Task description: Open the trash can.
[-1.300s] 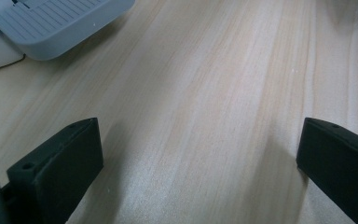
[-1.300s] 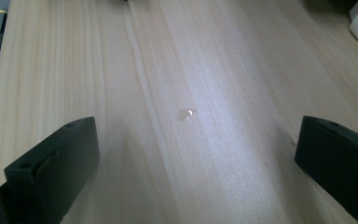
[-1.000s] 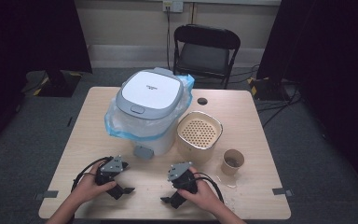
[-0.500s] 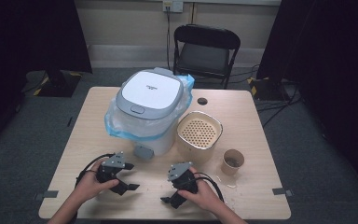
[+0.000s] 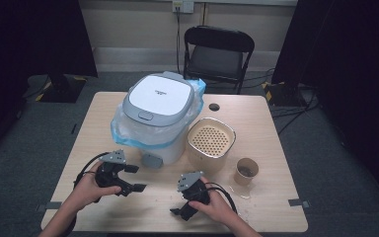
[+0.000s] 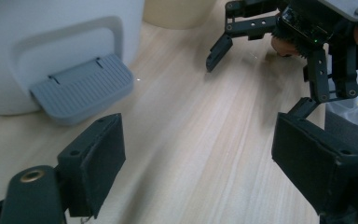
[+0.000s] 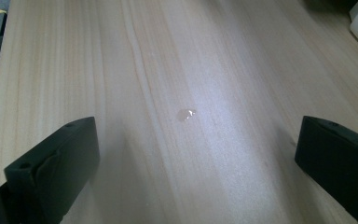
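Lifted clear of the wooden table (image 5: 271, 123) since a second ago: left gripper (image 5: 135, 178), at seven o'clock of the tabletop, now higher and tilted, jaws just narrowed a little yet wide apart with nothing between them. Unmoved at six o'clock: right gripper (image 5: 176, 213), jaws spread wide over bare wood, nothing held; visible from the left gripper view too, hanging at one o'clock. Nearest the left gripper, at its one o'clock and apart from it: ribbed grey latch tab (image 6: 81, 86) at the foot of the white rice cooker (image 5: 155, 116), lid down, standing left of centre on the table. Wrapped around the cooker's body: clear bag with a blue edge (image 5: 128, 129). Just beside the cooker at its three o'clock: beige perforated basket (image 5: 211, 140). At four o'clock of the basket, near it: brown paper cup (image 5: 246, 171). On the wood between the right gripper's jaws: one small glistening droplet (image 7: 186, 114). Beyond the table at twelve o'clock: black folding chair (image 5: 218, 49). Open wood between left gripper and latch tab, with no obstacle on it.
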{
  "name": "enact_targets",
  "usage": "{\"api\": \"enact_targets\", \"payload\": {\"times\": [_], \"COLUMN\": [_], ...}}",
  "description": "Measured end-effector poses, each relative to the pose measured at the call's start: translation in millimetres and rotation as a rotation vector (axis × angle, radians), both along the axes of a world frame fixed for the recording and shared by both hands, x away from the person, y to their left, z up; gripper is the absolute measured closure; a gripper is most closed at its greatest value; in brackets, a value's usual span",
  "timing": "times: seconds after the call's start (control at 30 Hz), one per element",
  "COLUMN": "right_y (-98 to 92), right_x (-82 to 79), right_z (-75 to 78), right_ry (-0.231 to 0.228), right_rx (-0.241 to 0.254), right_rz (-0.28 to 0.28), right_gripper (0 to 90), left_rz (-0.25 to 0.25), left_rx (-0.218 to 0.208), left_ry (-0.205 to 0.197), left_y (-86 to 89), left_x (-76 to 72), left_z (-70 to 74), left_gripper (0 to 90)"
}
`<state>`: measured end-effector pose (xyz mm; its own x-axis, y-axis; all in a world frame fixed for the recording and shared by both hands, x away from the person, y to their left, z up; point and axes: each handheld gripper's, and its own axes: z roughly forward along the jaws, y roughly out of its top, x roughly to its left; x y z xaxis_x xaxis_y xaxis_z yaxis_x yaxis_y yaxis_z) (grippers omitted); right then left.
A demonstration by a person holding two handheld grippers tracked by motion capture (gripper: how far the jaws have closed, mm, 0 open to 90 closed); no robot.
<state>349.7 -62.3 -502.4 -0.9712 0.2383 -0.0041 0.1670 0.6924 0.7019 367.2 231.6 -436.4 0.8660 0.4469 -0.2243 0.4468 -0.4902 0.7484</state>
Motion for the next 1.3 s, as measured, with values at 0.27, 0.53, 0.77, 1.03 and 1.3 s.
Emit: {"api": "enact_targets", "payload": {"times": [0.27, 0.53, 0.77, 1.03, 1.3], "right_y": [0.0, 0.0, 0.0, 0.0, 0.0], "right_x": [0.0, -0.1, -0.1, -0.1, 0.3], "right_z": [0.0, 0.0, 0.0, 0.0, -0.2], "right_ry": [0.0, 0.001, 0.001, 0.001, -0.004], "right_rx": [0.0, 0.0, 0.0, 0.0, 0.003], "right_rz": [0.0, -0.001, -0.001, -0.001, 0.002], "right_gripper": [0.0, 0.0, 0.0, 0.0, 0.0], "left_rz": [0.022, 0.058, 0.065, 0.064, 0.059], "left_rx": [0.016, 0.006, 0.017, -0.009, -0.012], "left_ry": [0.0, -0.004, -0.009, -0.007, -0.017], "left_y": [-0.4, 9.2, 12.7, 15.2, 16.2], "left_x": [4.0, 10.3, 12.8, 14.2, 15.4], "left_z": [23.9, 43.7, 61.3, 74.4, 85.2], "left_gripper": [23.1, 26.0, 27.0, 26.6, 35.8]}}
